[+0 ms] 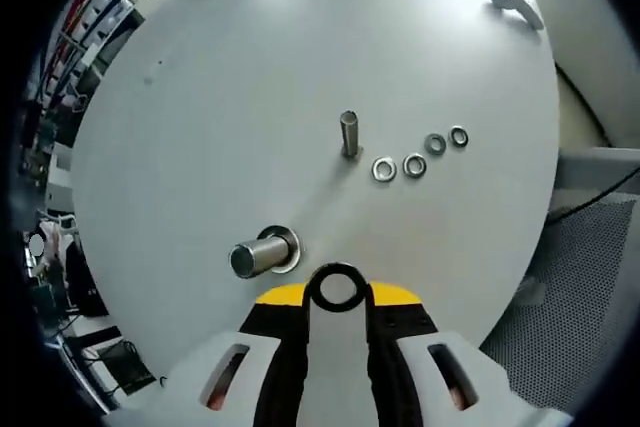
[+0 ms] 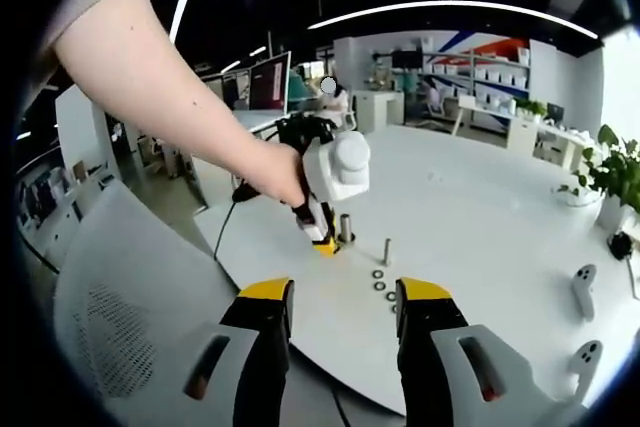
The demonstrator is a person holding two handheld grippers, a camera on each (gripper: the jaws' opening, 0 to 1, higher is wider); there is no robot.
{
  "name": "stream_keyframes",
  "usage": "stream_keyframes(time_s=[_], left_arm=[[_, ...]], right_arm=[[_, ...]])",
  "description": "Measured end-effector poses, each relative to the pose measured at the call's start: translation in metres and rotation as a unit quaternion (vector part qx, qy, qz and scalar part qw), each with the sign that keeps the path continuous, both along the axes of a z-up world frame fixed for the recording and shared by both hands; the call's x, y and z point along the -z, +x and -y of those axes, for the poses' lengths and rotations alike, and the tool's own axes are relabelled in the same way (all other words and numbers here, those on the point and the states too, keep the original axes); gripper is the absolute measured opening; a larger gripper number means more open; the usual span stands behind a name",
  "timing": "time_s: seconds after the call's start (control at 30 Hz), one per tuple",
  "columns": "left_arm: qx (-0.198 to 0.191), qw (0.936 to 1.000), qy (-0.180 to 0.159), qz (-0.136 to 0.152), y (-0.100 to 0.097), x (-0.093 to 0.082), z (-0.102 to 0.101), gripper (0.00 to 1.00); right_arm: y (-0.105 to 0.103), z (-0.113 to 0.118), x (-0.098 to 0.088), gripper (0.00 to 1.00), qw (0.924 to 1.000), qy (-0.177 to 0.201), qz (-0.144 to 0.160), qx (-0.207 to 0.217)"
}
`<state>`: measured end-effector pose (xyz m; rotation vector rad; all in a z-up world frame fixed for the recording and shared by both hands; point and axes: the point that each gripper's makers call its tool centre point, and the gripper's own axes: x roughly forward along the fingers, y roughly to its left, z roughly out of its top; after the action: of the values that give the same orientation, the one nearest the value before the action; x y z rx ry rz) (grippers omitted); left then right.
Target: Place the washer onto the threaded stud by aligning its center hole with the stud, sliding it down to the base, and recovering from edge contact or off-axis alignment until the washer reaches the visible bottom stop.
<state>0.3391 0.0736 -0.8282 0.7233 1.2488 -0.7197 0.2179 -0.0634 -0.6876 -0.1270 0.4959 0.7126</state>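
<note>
While the person's hand [image 2: 272, 175] is carrying the left gripper in over the white round table [image 1: 200, 97], the work is centring on the thick stud [image 1: 258, 255] standing near the table's edge. A mesh chair [image 2: 120, 277] is sitting off the table on the person's side of that stud, out of the way.

The left gripper [image 1: 337, 295] is pinching the washer [image 1: 314, 292] by its rim, jaws closed on the outer edge so that the centre hole is staying free for threading. The washer is hanging in the air just beside the thick stud and not yet over its top, its hole facing the camera. It will probably need turning to sit square to the stud's axis. The right gripper [image 2: 343, 297] is waiting well back from the thick stud at the table edge, jaws apart and carrying nothing, seemingly kept clear so that it is not crowding the approach.

A metal ring [image 1: 290, 247] is lying around the thick stud's base; whether it is a seated washer or a fixed flange I cannot tell. It is likely marking the bottom stop. A thin stud [image 1: 349, 132] is standing farther in from the thick stud, toward the table's middle. Beyond it, four spare washers [image 1: 384, 169] are lying flat in a short row, apparently set out as stock within easy reach.
</note>
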Motion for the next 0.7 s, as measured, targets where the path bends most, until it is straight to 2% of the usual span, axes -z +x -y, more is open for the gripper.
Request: stream_keyframes(time_s=[0.13,0.17,0.27,0.43,0.5,0.6,0.7], left_arm=[[-0.012,0.9996,-0.016,0.019,0.015,-0.017,0.000,0.19],[-0.019,0.9996,-0.017,0.013,0.014,-0.020,-0.001,0.19],[-0.011,0.9997,-0.017,0.017,0.015,-0.028,-0.002,0.19],[0.000,0.9998,-0.015,0.013,0.015,-0.032,0.000,0.19],[0.006,0.9998,-0.008,0.020,0.020,-0.035,-0.002,0.19],[-0.008,0.9992,-0.011,0.038,0.033,-0.039,-0.004,0.19],[-0.017,0.9992,-0.013,0.034,0.037,-0.037,-0.004,0.19]], right_arm=[[0.000,0.000,0.000,0.43,1.0000,0.000,0.001,0.001],[0.000,0.001,0.000,0.43,1.0000,0.001,0.001,0.002],[0.000,0.000,0.000,0.43,1.0000,0.000,0.001,0.001],[0.001,0.001,0.000,0.43,1.0000,0.001,0.001,0.003],[0.001,0.001,0.000,0.43,1.0000,0.000,0.001,0.002],[0.001,0.001,0.000,0.43,1.0000,0.000,0.001,0.003],[0.001,0.001,0.000,0.43,1.0000,-0.001,0.002,0.004]])
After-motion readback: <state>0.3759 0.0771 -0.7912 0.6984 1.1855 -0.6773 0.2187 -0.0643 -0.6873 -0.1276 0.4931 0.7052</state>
